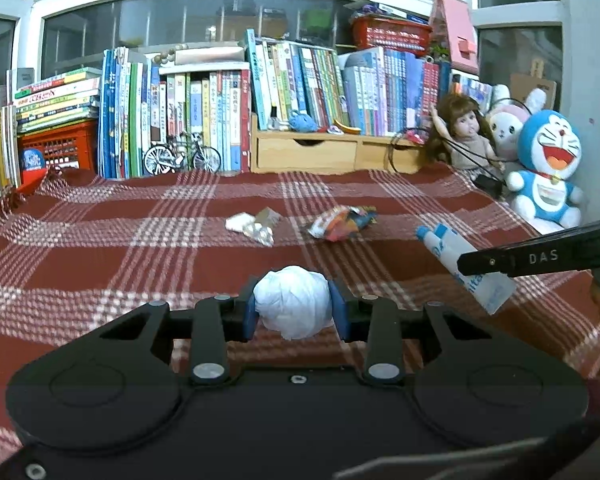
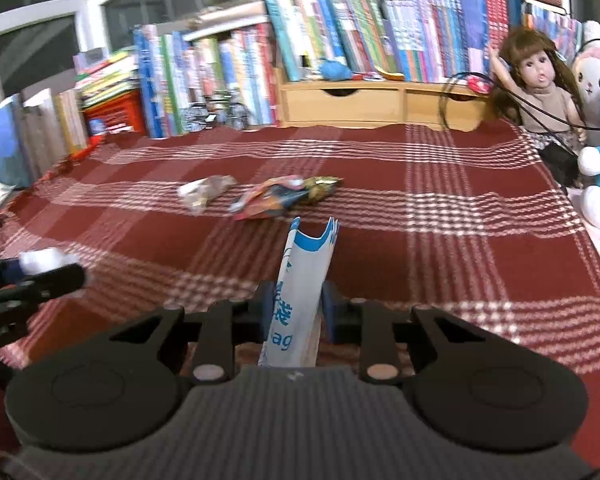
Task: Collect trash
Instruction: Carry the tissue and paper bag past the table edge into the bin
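My left gripper (image 1: 294,314) is shut on a crumpled white paper ball (image 1: 294,300), held just above the red plaid cloth (image 1: 140,264). My right gripper (image 2: 298,312) is shut on a white-and-blue tube-like packet (image 2: 306,268) that sticks out forward and up. In the left wrist view this packet (image 1: 440,242) and a finger of the right gripper (image 1: 472,265) come in from the right. In the right wrist view the left gripper (image 2: 40,270) with the paper ball (image 2: 46,259) shows at the left edge. A clear crinkled wrapper (image 1: 254,226) (image 2: 204,192) and a colourful snack wrapper (image 1: 342,222) (image 2: 284,196) lie mid-cloth.
Rows of books (image 1: 204,120) and a wooden drawer shelf (image 1: 308,154) line the back. A small model bicycle (image 1: 182,158) stands before the books, with a red crate (image 1: 56,146) at the left. A doll (image 1: 464,136), a rabbit plush (image 1: 508,124) and a blue cat plush (image 1: 548,168) sit at the right.
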`<state>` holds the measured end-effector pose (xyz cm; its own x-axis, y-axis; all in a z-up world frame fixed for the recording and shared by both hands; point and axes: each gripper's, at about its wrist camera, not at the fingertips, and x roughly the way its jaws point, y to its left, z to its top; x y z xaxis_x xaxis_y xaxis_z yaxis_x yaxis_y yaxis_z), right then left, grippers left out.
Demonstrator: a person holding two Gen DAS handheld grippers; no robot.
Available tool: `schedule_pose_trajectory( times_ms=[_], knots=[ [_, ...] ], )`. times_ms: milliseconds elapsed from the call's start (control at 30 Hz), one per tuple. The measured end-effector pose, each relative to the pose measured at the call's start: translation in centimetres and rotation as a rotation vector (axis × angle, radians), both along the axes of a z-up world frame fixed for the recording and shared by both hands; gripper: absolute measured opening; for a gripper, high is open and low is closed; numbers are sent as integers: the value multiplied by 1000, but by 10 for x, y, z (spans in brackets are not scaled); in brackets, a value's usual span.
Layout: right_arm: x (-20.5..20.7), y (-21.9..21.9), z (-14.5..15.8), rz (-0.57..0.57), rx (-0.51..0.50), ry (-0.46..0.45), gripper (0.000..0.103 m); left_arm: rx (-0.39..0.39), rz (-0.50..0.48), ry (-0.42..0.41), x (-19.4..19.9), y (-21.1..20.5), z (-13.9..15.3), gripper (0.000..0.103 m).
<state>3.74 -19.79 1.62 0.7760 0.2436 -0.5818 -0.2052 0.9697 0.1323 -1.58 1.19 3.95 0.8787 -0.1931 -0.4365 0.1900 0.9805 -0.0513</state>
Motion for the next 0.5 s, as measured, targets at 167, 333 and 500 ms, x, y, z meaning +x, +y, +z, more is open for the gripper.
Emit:
schedule_pose_trajectory(
  times_ms=[167,333,500],
  knots=[
    [-39,11,-1,117,24,1,30,-16,-19,41,-31,-1,-10,34],
    [-80,23,-7,239,35,30,30,-20,-32,93,-66,-4,-26,34],
    [-118,38,-23,398,39,113,30,1,6,179,-101,-7,-48,34]
  ],
)
